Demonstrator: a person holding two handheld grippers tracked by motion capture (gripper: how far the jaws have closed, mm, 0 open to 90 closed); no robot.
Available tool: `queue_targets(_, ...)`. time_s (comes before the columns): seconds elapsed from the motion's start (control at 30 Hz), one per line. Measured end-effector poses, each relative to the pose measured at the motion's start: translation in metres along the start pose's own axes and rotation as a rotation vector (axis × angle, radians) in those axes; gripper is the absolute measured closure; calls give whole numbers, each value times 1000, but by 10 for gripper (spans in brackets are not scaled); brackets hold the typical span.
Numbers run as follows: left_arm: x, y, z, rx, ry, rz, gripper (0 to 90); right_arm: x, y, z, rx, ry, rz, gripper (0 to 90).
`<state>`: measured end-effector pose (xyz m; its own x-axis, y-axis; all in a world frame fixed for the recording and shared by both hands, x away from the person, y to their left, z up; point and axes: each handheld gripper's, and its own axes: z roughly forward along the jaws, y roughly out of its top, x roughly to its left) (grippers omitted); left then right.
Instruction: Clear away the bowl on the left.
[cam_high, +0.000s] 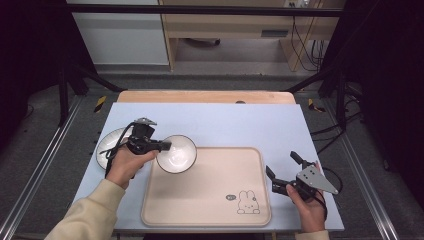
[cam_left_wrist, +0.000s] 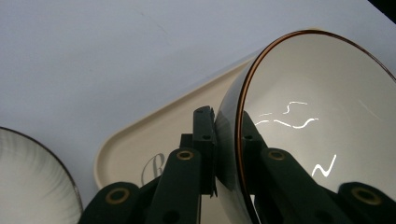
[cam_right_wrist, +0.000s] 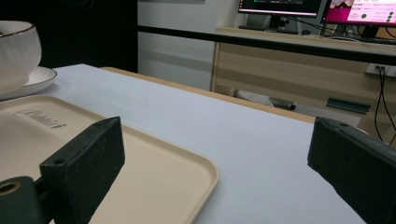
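Over the far-left corner of the tray (cam_high: 210, 210), bowl (cam_high: 176, 153) up and carried, pinched by its rim in the left claw (cam_high: 167, 145). Seen close in the left gripper view: one jaw inside the bowl (cam_left_wrist: 322, 121), one outside, clamped narrow on the brown-edged wall, bowl tipped up on its side toward the camera. Thin grip, that — just the rim, glossy glaze both faces. Looks like a transfer onto the tray, roughly midway, bowl not yet set down.

Left of it on the counter (cam_high: 225, 120), saucer (cam_high: 107, 145) sitting just behind the hand, ribbed edge showing at the lower left of the left gripper view (cam_left_wrist: 32, 182). Right claw (cam_high: 282, 170) parked near the tray's right edge, jaws spread wide, gripping nothing; same story in the right gripper view, both black jaws far apart with bare tray corner (cam_right_wrist: 187, 177) between them.

Risks from here, as a judgement: slip first. Smooth wall, small contact patch, weight hanging off to one side — any quick twist of the wrist and could rotate in the jaws or drop out. Second, lowering while tilted: rim or foot landing edge-on, then rocking, or clipping the tray's raised lip. Third, swinging back left and knocking the saucer. Best levelled before release, slow descent, jaws opened only once the foot sits flat.
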<state>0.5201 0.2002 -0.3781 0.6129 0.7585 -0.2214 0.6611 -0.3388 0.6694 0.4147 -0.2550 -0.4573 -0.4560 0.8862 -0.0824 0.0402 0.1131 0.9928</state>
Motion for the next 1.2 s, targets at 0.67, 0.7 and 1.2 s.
queue_targets(0.67, -40, -3, 35, 80, -65, 84, 827, 1, 0, 0, 3, 6, 1, 41)
queue_targets(0.7, -41, -4, 36, 82, -67, 86, 827, 1, 0, 0, 2, 6, 0, 41)
queue_targets(1.2, -62, -5, 48, 105, -127, 122, 827, 0, 1, -1, -5, 2, -2, 41)
